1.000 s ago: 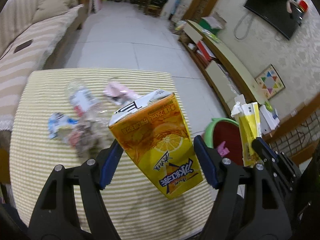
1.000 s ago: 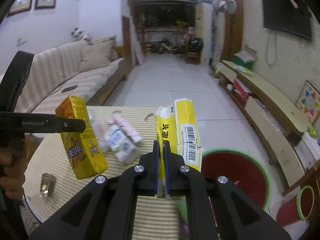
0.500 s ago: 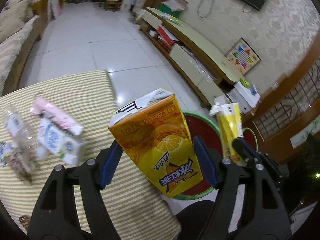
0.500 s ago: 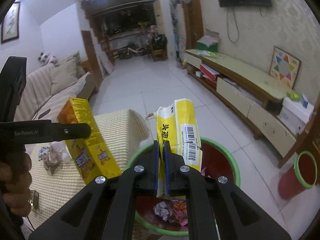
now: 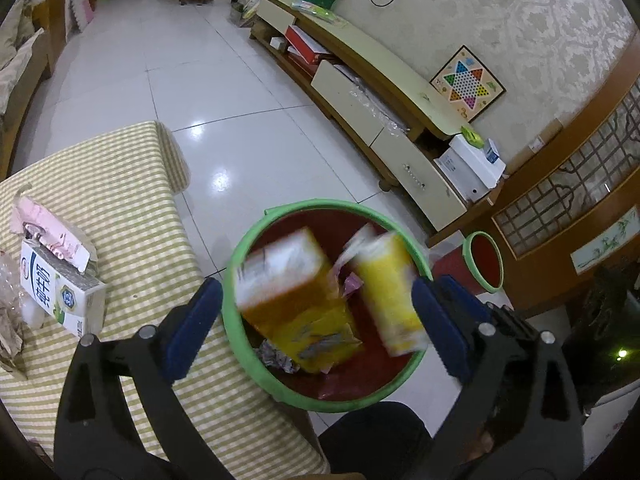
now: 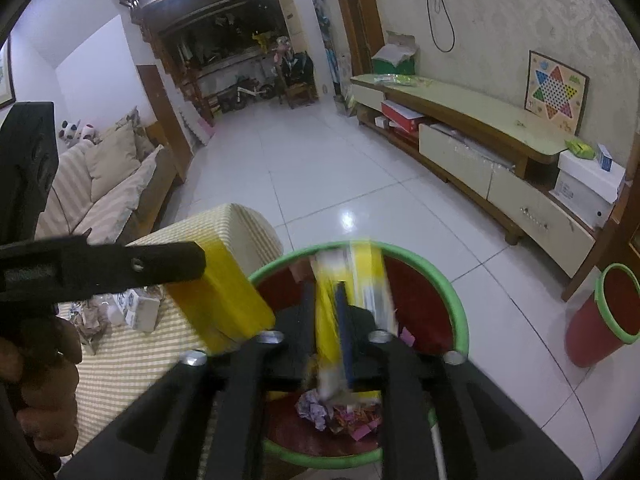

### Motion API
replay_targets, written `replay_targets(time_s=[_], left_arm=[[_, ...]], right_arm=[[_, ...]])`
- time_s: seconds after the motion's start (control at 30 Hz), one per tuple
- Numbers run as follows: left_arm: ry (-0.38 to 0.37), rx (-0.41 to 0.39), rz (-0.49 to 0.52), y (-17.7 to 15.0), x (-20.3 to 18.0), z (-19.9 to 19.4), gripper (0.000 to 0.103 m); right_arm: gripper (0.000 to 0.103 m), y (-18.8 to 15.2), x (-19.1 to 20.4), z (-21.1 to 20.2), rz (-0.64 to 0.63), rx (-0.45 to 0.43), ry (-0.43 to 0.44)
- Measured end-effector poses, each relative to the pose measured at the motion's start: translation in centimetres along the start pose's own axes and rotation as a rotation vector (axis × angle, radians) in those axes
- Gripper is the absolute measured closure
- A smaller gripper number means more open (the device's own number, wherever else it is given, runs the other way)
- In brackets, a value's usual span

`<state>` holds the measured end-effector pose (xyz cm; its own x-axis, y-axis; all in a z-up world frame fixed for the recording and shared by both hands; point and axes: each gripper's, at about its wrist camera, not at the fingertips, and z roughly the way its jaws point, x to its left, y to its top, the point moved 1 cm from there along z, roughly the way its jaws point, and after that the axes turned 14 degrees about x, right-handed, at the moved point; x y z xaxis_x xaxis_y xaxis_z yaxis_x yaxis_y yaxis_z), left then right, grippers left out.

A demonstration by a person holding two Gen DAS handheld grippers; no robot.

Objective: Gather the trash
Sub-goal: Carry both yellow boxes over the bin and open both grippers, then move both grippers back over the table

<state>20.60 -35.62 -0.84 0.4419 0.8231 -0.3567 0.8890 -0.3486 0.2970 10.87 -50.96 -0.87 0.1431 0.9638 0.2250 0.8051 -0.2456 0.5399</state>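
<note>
Both grippers are hanging over the green-rimmed red bin (image 5: pixel 244 364), tilted steeply downward, and both are letting go at once. The left gripper (image 5: pixel 316 320) is opening its jaws wide: the blue pads are standing well apart on either side of the bin's mouth, and nothing is pressing against them. The orange juice carton (image 5: pixel 292 300) is falling, blurred, inside the bin's rim, clear of both pads. Beside it the yellow carton (image 5: pixel 386 298) is dropping too, smeared by motion, just off the left gripper's right-hand pad.

From the right wrist, the right gripper (image 6: pixel 324 320) is pointing down into the same bin, its jaws parting. The yellow carton (image 6: pixel 352 280) is still sitting in the gap between the fingers, streaked and blurred, and the pads are no longer clamping it. To the left of that view the left gripper's black finger (image 6: pixel 120 268) is reaching across level, with the person's hand (image 6: pixel 44 392) wrapped around its handle at the lower left edge, and the orange juice carton (image 6: pixel 224 296) is showing just under that finger's tip.

Crumpled wrappers (image 6: pixel 340 416) are lying at the bottom of the bin. Back on the striped tablecloth (image 5: pixel 120 184), a white milk carton (image 5: pixel 60 296) and a pink pack (image 5: pixel 48 232) are waiting, touching each other. A smaller red bin (image 5: pixel 484 260) is standing on the tiled floor to the right.
</note>
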Motion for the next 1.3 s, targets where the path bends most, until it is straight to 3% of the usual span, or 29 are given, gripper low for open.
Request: replay_targets(time_s=[0.03, 0.13, 0.3, 0.4, 0.77, 1.3], left_arm=[[0.0, 0.0, -0.001, 0.0, 0.1, -0.1, 0.01], [0.005, -0.013, -0.015, -0.1, 0.2, -0.5, 0.007], [0.016, -0.045, -0.048, -0.2, 1.4, -2.0, 0.006], [0.026, -0.064, -0.078, -0.4, 2.1, -2.8, 0.006], [0.059, -0.131, -0.144, -2.8, 6.3, -7.2, 0.006], [0.143, -0.223, -0.437, -12.2, 21.4, -16.1, 0.006]], right_arm=[[0.049, -0.1, 0.0, -0.1, 0.003, -0.008, -0.002], [0.046, -0.1, 0.5, -0.3, -0.01, -0.012, 0.0], [0.027, 0.0, 1.3, -0.7, -0.021, -0.025, -0.021], [0.021, 0.1, 1.7, -1.1, -0.028, -0.033, -0.032], [0.011, 0.4, 5.9, -1.7, -0.091, -0.03, -0.024], [0.01, 0.0, 19.7, 0.2, -0.311, 0.014, 0.079]])
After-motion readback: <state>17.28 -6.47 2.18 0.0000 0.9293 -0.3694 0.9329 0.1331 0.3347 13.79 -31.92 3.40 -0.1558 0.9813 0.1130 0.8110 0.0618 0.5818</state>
